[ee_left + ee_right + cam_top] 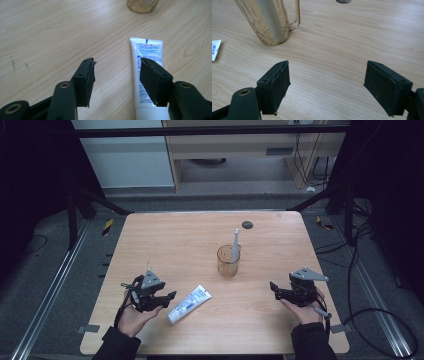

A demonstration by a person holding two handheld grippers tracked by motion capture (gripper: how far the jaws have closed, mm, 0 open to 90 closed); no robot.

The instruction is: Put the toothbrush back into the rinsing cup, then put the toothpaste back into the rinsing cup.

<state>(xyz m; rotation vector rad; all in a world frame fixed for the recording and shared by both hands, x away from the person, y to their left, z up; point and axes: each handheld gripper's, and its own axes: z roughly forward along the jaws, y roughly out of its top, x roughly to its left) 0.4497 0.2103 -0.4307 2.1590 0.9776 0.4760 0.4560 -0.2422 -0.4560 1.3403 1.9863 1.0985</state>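
Observation:
A white toothpaste tube (188,304) with blue print lies flat on the wooden table (165,240), just right of my left gripper (169,298). That gripper (116,73) stands open, its right jaw over the tube (147,53). An amber glass cup (228,261) with a handle stands mid-table and holds an upright grey-white toothbrush (234,245). My right gripper (274,289) is open at the right, empty, its jaws (325,82) pointing toward the cup (270,22).
A small dark round disc (247,224) sits near the table's far edge. A person's hands (131,319) hold both grippers near the front edge. Cables (370,310) lie on the floor to the right.

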